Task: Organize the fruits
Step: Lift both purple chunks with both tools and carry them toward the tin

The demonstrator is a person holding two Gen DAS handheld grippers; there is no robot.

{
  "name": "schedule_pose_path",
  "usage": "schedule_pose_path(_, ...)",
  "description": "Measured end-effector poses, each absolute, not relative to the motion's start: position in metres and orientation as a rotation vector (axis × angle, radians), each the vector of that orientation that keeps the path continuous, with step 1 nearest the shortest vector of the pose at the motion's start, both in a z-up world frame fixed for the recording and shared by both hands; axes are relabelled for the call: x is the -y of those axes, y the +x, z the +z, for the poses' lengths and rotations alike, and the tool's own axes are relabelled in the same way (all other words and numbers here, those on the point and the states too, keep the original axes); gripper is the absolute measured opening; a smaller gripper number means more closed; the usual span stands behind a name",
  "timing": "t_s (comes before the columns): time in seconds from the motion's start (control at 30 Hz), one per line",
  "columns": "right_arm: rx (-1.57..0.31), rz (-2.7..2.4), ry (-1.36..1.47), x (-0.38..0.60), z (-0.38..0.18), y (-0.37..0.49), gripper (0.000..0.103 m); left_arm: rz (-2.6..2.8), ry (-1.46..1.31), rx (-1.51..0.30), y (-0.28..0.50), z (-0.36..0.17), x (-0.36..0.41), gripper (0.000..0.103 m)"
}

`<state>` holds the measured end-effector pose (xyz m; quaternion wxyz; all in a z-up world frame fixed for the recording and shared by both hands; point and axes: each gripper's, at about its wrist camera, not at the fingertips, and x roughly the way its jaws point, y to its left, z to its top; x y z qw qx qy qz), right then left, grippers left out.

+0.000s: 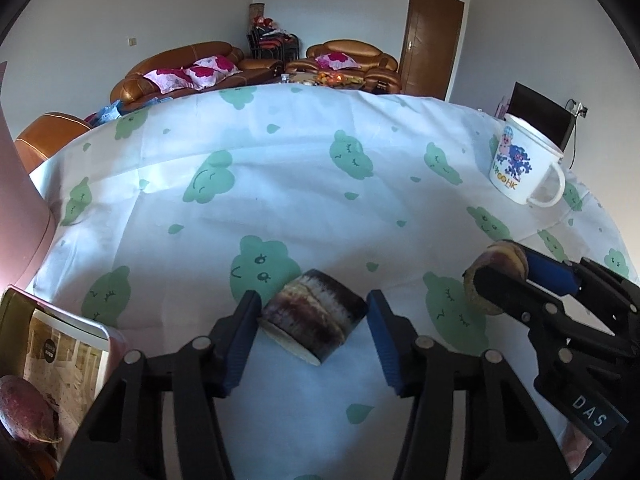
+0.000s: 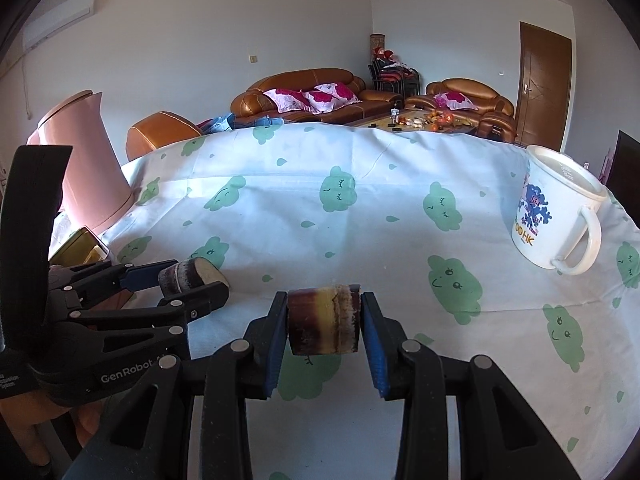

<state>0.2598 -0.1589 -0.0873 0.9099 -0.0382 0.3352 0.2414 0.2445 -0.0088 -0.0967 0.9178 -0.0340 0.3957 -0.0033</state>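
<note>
The left gripper (image 1: 312, 312) is straddling a sugarcane piece (image 1: 314, 314) lying on the tablecloth (image 1: 280, 184), long axis slanting across the jaws, pads seemingly not yet gripping. The right gripper (image 2: 323, 322) is clamping another cane chunk (image 2: 323, 320) aloft.

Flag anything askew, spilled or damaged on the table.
Nothing is spilled or damaged. One thing is askew: the cane piece inside the left gripper lies slanted across the pads instead of square to them.
</note>
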Motion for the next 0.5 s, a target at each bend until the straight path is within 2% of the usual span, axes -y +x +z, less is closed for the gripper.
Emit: schedule_pose_path(0.5,-0.621,0.523,-0.086,0.160,-0.079,0.249,0.037,0.001,-0.054,-0.702,0.225,-0.082,0.010,0.056)
